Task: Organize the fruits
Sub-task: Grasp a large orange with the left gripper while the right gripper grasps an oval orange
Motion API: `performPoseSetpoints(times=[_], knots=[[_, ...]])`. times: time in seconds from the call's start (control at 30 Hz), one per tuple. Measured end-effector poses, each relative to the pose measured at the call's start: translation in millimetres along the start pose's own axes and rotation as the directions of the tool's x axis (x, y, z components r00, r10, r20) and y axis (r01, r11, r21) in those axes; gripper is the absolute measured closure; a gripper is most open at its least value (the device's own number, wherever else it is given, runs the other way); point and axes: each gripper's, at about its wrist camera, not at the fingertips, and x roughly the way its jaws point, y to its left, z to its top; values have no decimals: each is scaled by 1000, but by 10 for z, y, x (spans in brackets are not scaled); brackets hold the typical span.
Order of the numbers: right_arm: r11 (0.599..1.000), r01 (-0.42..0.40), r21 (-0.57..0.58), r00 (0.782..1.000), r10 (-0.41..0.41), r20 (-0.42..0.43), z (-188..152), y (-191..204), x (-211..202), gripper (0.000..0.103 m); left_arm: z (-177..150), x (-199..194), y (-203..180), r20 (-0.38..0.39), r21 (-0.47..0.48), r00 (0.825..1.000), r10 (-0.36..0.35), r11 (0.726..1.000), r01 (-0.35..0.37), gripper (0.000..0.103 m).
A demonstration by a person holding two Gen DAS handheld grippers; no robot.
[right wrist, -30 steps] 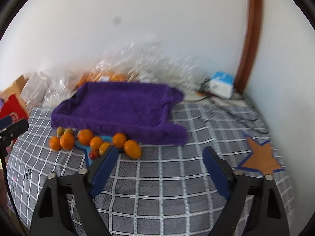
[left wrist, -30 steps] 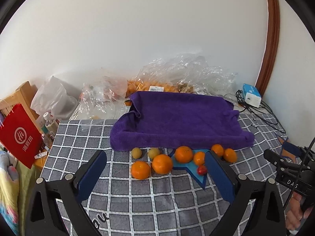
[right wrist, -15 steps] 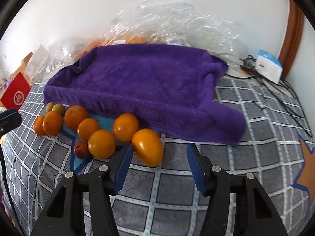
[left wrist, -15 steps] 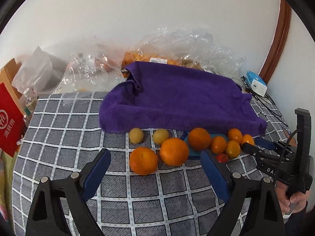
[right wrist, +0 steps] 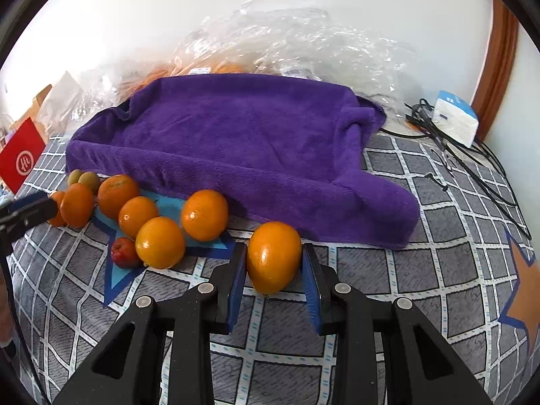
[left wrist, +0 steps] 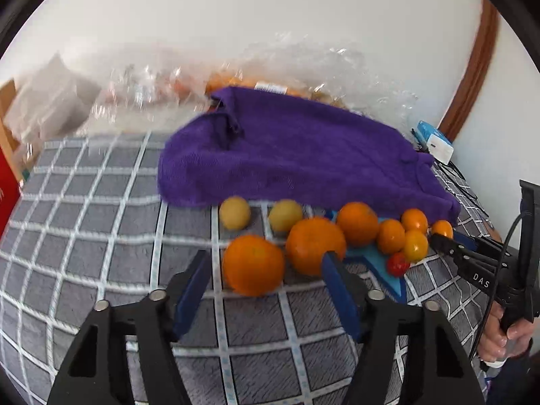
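A row of fruit lies on the checked cloth in front of a purple towel [right wrist: 243,141]. My right gripper [right wrist: 274,263] has its blue pads on either side of the rightmost orange [right wrist: 273,256], nearly touching it, and the orange rests on the cloth. My left gripper [left wrist: 266,266] is open around the leftmost orange [left wrist: 253,265], with a gap on both sides. Beside it sit another orange [left wrist: 315,244], two yellow-green fruits [left wrist: 234,212] and a small red fruit [left wrist: 397,264]. Several oranges lie on a blue star [right wrist: 168,206].
Clear plastic bags [right wrist: 287,40] with more fruit lie behind the towel against the wall. A white and blue box [right wrist: 455,121] with black cables sits at the right. A red bag [right wrist: 22,162] stands at the left edge. An orange star [right wrist: 523,290] marks the cloth at the right.
Both grippers have moved forward and down to the fruit. The right one has narrowed around the rightmost orange. The left one has closed in around the leftmost orange.
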Motion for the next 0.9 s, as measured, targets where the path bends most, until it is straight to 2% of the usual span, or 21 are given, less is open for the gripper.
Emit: performPoseSetpoints(times=[0.1, 0.27, 0.57, 0.63, 0.7, 0.9], knots=[[1000, -2, 11, 1000, 2, 4, -3, -23, 2, 71, -15, 45, 53, -19, -26, 999, -27, 999, 27, 44], [999, -6, 33, 1000, 6, 4, -5, -56, 14, 71, -51, 76, 3, 6, 6, 997, 71, 997, -71, 48], [999, 11, 38, 1000, -11, -5, -4, -57, 55, 71, -9, 135, 42, -3, -34, 996, 87, 996, -87, 49], [999, 9, 41, 1000, -8, -3, -4, -58, 55, 71, -12, 140, 46, -6, -34, 996, 94, 995, -94, 59], [999, 1, 49, 1000, -1, 1, -7, -74, 51, 71, -9, 137, 56, -4, -37, 997, 80, 996, -81, 65], [995, -35, 89, 999, 33, 31, -5, -168, 0, 71, -30, 82, 112, 20, -66, 998, 56, 996, -55, 66]])
